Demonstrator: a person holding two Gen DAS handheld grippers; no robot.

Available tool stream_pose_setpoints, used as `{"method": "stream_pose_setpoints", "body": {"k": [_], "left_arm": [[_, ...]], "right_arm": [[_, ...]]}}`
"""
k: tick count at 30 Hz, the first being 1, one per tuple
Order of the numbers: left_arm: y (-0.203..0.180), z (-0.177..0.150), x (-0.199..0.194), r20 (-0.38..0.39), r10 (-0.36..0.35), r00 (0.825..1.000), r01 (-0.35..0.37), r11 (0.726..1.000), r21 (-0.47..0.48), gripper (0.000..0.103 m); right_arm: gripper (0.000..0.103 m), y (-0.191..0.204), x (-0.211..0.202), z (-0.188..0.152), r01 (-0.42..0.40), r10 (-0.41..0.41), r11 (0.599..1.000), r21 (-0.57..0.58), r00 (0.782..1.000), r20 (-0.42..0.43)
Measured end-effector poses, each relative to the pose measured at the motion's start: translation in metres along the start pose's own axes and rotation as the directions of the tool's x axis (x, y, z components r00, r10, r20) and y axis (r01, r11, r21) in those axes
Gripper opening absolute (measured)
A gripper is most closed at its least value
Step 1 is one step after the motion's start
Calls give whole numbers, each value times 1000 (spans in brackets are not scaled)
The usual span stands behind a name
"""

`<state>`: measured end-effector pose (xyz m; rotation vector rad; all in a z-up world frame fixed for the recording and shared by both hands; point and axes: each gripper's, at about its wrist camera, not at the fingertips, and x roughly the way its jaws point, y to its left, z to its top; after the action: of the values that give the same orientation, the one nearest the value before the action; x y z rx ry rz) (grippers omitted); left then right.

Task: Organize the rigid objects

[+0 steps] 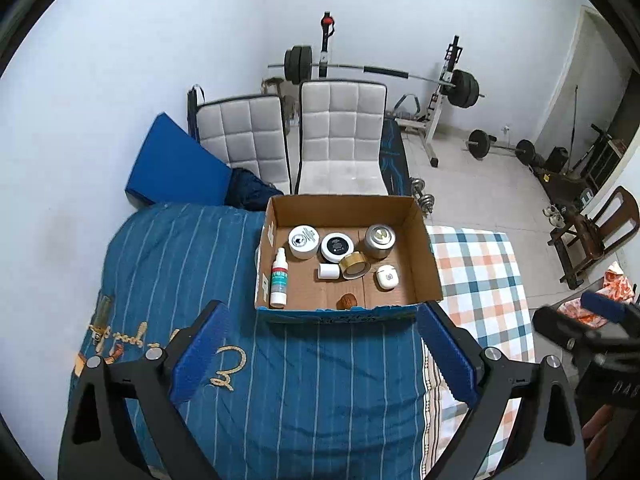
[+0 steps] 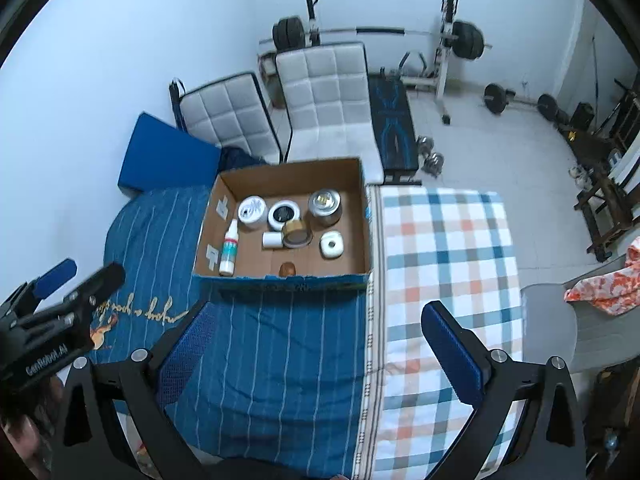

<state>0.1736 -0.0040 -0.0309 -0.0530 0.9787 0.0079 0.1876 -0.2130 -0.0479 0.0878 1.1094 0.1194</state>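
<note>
An open cardboard box sits on the bed. Inside are a white spray bottle, two white jars, a metal tin, a gold tape roll, a small white cylinder, a white case and a brown walnut-like piece. My left gripper is open and empty, hovering just in front of the box. My right gripper is open and empty, further back over the bed.
The bed has a blue striped cover and a checked sheet. Two grey padded chairs and a blue cushion stand behind the box. A barbell rack and weights fill the far floor.
</note>
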Motion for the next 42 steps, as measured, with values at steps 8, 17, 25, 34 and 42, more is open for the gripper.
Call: {"method": "stream_pose_setpoints", "body": {"k": [8,17,25,34,42], "left_arm": [[-1,-9,-38,46,-3,999,3,1000,-2,97],[-1,-12,-49,69,-8,998,9,1000,-8,97],[-5,-13,-51,57,-23,998,22,1000,11,97],[-7,-13,-51,64,-20,998,20,1000,9,97],[-10,-12,-55,75,-15,997,14,1000,13,97]], "right_arm": [[103,2,-50,-9,67,-65,998,-15,992,109],[103,2,-66,-17,92,-90,996,-11,987,134],[103,0,-70,-21,90,-91,996,12,987,134],[103,0,-77,-23,96,-99,995,29,984,150],[103,2,-78,-21,100,-106,994,40,981,162]]}}
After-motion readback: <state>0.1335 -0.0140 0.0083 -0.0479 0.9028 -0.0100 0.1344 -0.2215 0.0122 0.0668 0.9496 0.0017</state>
